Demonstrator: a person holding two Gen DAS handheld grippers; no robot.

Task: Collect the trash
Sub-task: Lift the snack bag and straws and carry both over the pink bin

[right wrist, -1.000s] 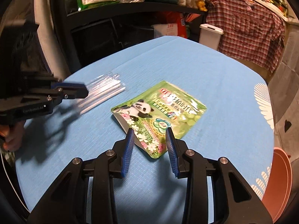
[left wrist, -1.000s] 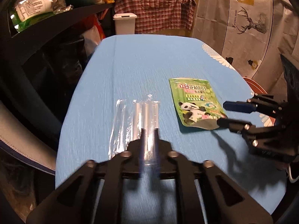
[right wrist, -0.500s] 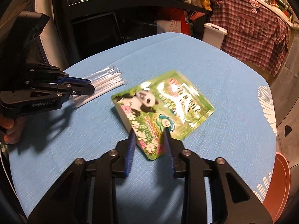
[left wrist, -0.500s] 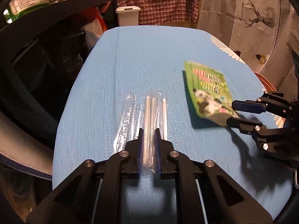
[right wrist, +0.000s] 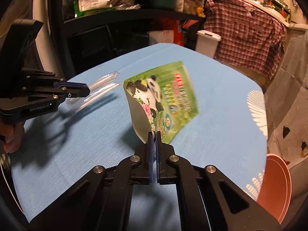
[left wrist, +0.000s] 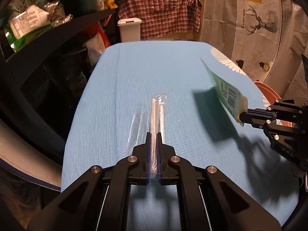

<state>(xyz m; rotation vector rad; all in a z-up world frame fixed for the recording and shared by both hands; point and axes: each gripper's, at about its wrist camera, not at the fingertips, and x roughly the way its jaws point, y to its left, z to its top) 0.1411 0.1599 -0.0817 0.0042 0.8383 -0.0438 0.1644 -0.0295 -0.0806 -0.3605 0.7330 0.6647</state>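
A clear packet of plastic straws (left wrist: pixel 154 111) lies on the blue table (left wrist: pixel 125 73). My left gripper (left wrist: pixel 153 133) is closing on its near end, and the pads press on one wrapped straw. The right wrist view shows that gripper (right wrist: pixel 87 91) low at the left, over the straws (right wrist: pixel 102 88). A green panda snack pouch (right wrist: pixel 165 96) hangs tilted above the table, and my right gripper (right wrist: pixel 154 132) is shut on its bottom corner. In the left wrist view the pouch (left wrist: pixel 225 90) is seen edge-on at the right, in the right gripper (left wrist: pixel 241 115).
A white lidded bin (left wrist: pixel 130 29) stands beyond the table's far end, under a hanging plaid shirt (left wrist: pixel 163 7). A salmon-coloured round container (right wrist: pixel 277 188) sits off the table's right edge. Dark shelves (right wrist: pixel 115 13) with packets run along the left. A hand (right wrist: pixel 11 138) holds the left gripper.
The left jaws have closed on the straw packet. The right jaws have closed on the pouch's corner and lifted it off the table, so it now tilts up.
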